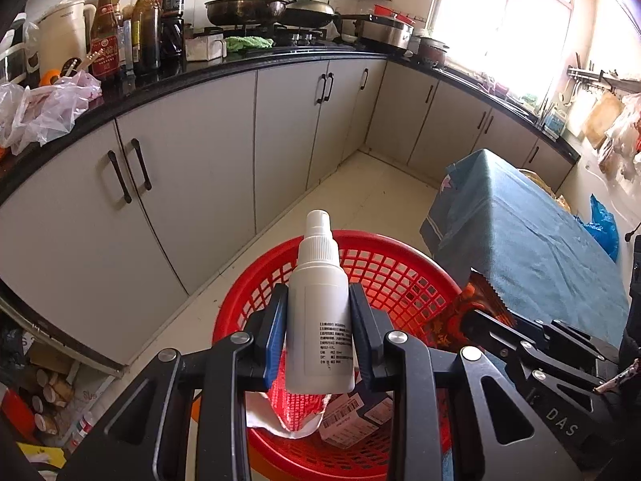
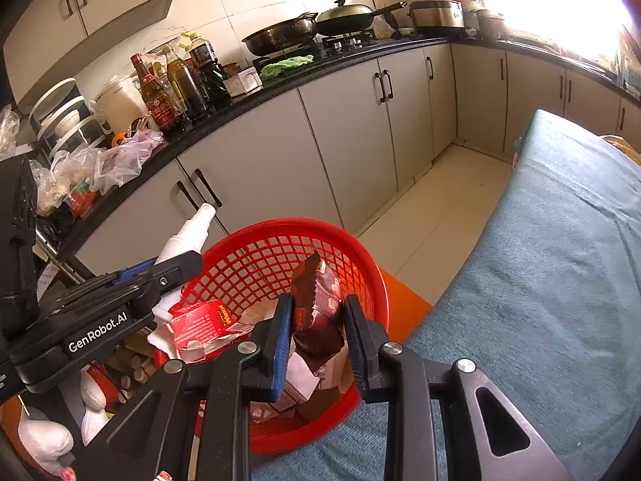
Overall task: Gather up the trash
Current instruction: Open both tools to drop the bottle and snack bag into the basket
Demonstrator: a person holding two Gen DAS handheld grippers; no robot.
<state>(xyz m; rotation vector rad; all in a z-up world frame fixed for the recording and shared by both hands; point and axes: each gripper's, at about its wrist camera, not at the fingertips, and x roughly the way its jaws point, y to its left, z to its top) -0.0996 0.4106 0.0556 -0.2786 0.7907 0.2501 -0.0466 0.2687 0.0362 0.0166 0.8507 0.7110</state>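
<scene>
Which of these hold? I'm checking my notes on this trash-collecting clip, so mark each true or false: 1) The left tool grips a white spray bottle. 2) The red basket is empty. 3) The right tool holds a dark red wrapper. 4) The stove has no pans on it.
1) True: the left tool is closed on the white spray bottle.
2) False: the red basket already holds a red carton and paper scraps.
3) True: the right tool pinches the dark red wrapper over the basket.
4) False: two pans sit on the stove.
</scene>
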